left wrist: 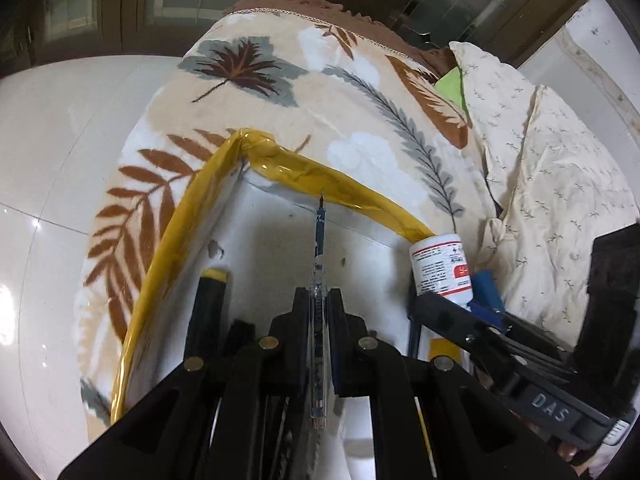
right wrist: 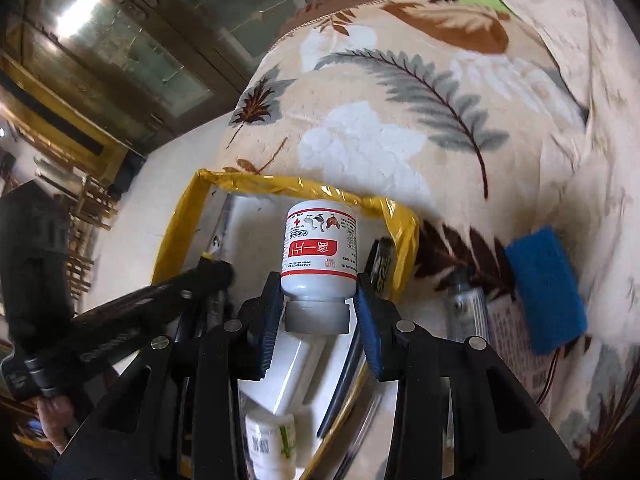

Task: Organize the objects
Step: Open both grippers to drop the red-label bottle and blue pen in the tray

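Observation:
A white box with a yellow-taped rim point(left wrist: 320, 178) lies on a leaf-patterned blanket. My left gripper point(left wrist: 319, 304) is shut on a clear blue pen point(left wrist: 319, 240) that points forward over the box's inside. My right gripper point(right wrist: 318, 300) holds a white medicine bottle point(right wrist: 320, 250) with a red label, pinched at its grey cap, over the box point(right wrist: 296, 186). The bottle point(left wrist: 440, 270) and right gripper also show at the right of the left wrist view. The left gripper appears at the left of the right wrist view point(right wrist: 208, 268).
Inside the box lie another white bottle point(right wrist: 272, 440) and dark pens point(left wrist: 208, 308). On the blanket right of the box are a blue sponge point(right wrist: 546, 288), a small grey tube point(right wrist: 466, 304) and a printed sheet. A cream pillow point(left wrist: 540, 160) lies right; white tiled floor lies left.

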